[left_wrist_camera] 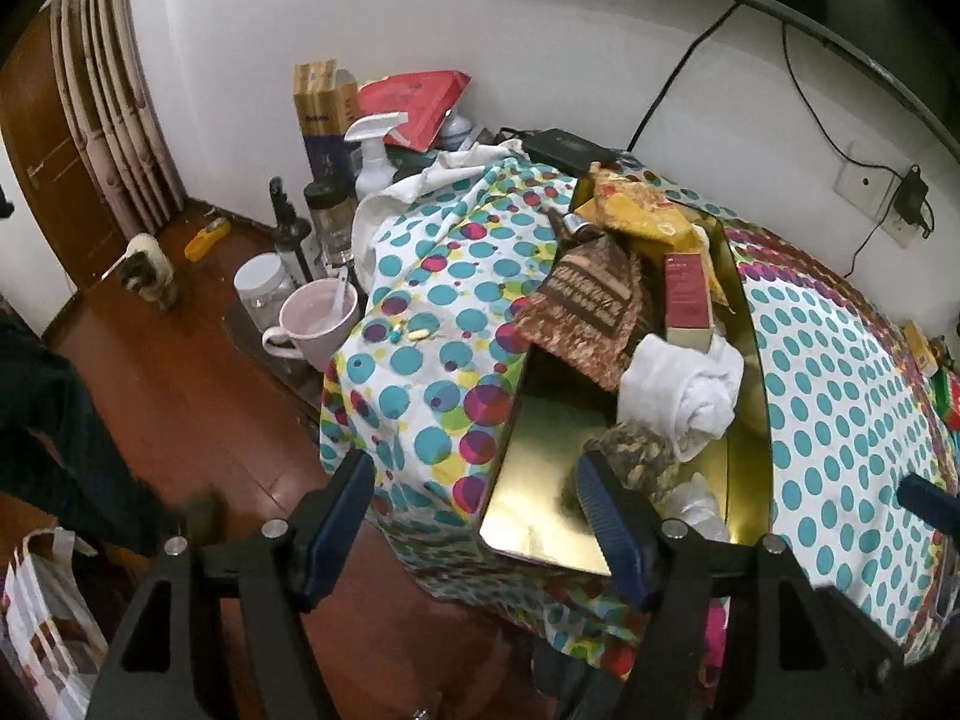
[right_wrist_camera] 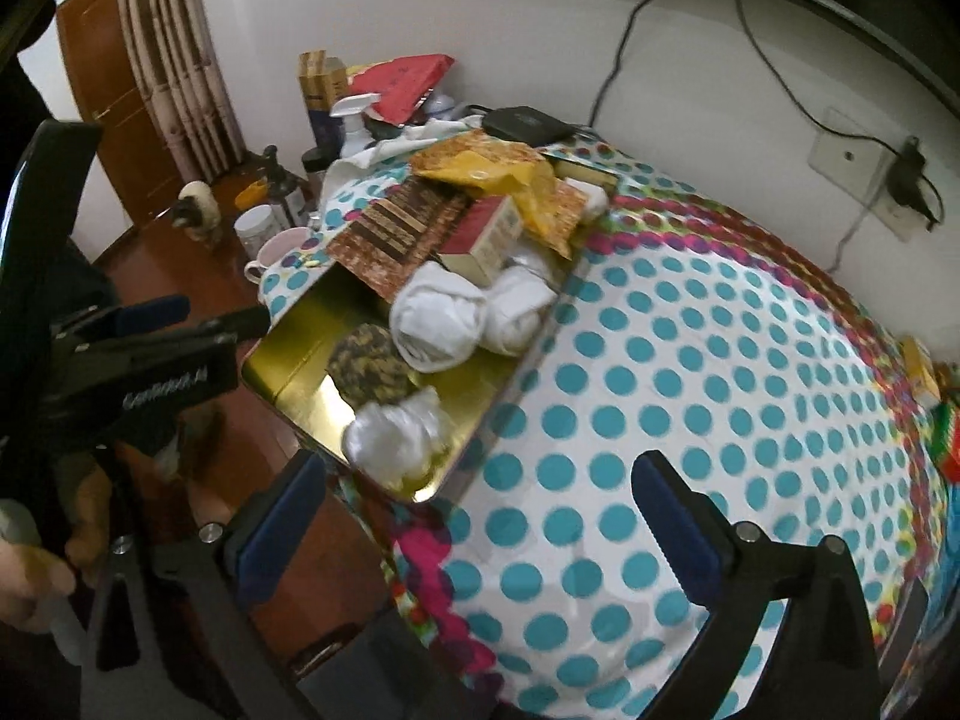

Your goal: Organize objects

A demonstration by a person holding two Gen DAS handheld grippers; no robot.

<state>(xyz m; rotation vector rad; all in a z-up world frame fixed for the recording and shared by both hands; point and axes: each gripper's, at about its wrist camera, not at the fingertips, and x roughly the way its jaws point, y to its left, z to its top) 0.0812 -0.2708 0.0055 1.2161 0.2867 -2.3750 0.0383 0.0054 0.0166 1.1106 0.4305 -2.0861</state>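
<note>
Gold tin (left_wrist_camera: 543, 498), open, on a dotted cloth (left_wrist_camera: 840, 420) over the table — holds a brown packet (left_wrist_camera: 591, 306), yellow packets (left_wrist_camera: 645, 210), a red box (left_wrist_camera: 687, 300), rolled white socks (left_wrist_camera: 690, 390), a bag of seeds (left_wrist_camera: 636, 456) and a crumpled clear bag (right_wrist_camera: 393, 429). Left gripper (left_wrist_camera: 474, 516): jaws apart, empty, at the tin's near end. Right gripper (right_wrist_camera: 480, 516): jaws apart, empty, over the cloth beside the tin. Pink mug (left_wrist_camera: 315, 324) and spray bottle (left_wrist_camera: 375, 150) stand left of the cloth.
</note>
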